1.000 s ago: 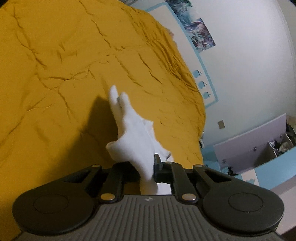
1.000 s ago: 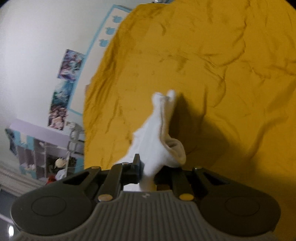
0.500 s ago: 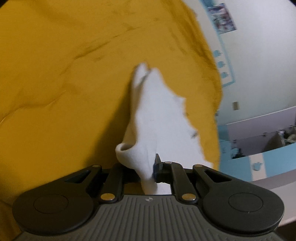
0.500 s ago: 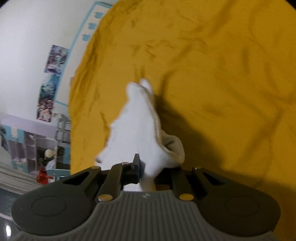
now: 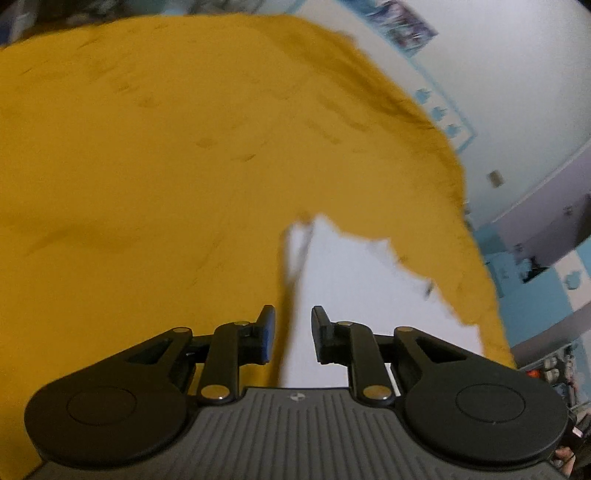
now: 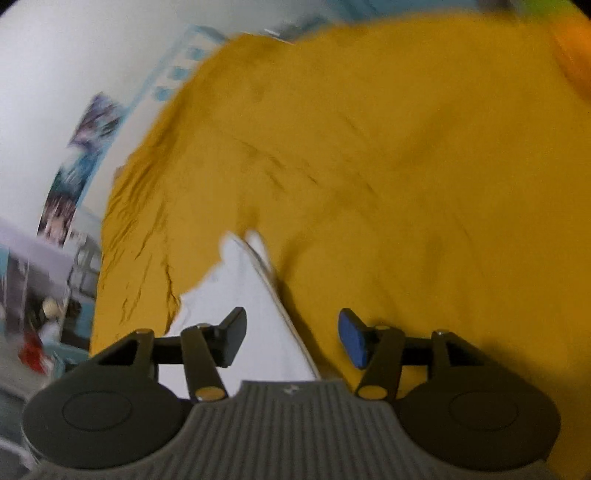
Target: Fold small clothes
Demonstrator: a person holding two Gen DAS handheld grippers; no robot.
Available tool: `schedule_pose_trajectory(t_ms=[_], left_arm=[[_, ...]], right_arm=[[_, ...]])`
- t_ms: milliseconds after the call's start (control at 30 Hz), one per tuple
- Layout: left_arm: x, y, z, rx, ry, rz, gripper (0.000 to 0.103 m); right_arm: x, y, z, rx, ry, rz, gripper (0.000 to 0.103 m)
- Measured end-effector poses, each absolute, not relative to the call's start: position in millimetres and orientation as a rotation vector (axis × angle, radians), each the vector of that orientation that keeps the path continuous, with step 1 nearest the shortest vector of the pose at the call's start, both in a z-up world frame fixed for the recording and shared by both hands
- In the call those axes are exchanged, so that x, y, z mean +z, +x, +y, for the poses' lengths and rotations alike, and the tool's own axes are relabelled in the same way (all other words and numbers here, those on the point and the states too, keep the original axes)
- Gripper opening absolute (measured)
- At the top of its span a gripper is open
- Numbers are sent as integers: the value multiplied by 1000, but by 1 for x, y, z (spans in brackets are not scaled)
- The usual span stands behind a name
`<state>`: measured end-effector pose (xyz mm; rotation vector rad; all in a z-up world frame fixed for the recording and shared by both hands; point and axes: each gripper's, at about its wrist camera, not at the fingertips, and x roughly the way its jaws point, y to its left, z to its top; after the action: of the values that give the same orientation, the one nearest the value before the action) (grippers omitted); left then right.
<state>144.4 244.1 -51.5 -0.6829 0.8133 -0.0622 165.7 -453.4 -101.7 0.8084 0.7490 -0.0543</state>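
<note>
A small white garment lies flat on the mustard-yellow bedspread, blurred by motion. My left gripper is open just above the garment's left edge, which runs between its fingers. In the right wrist view the same white garment lies on the bedspread. My right gripper is open wide over the garment's right edge. Neither gripper holds anything.
The bed's edge drops off at the right in the left wrist view, with a white wall, posters and blue-and-white furniture beyond. In the right wrist view, shelves with clutter stand at the left past the bed.
Both grippers were shut on the white garment and held it up. Now both have opened and let go, and the garment lies flat on the bedspread. Both cameras have dropped lower.
</note>
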Motion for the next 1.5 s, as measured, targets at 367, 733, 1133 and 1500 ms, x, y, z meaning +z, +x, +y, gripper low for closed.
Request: schedule_pose_trajectory(t_ms=[367, 733, 1133, 1500], left_arm=[[-97, 292, 163, -245, -722, 846, 28], [-160, 301, 207, -90, -743, 957, 7], [-80, 247, 163, -235, -611, 834, 28], [-101, 130, 123, -168, -550, 972, 27]], right_arm=[[-140, 315, -357, 185, 642, 809, 52], [-209, 341, -412, 61, 842, 878, 17], [-129, 295, -362, 169, 656, 824, 47], [-132, 166, -302, 299, 396, 914, 47]])
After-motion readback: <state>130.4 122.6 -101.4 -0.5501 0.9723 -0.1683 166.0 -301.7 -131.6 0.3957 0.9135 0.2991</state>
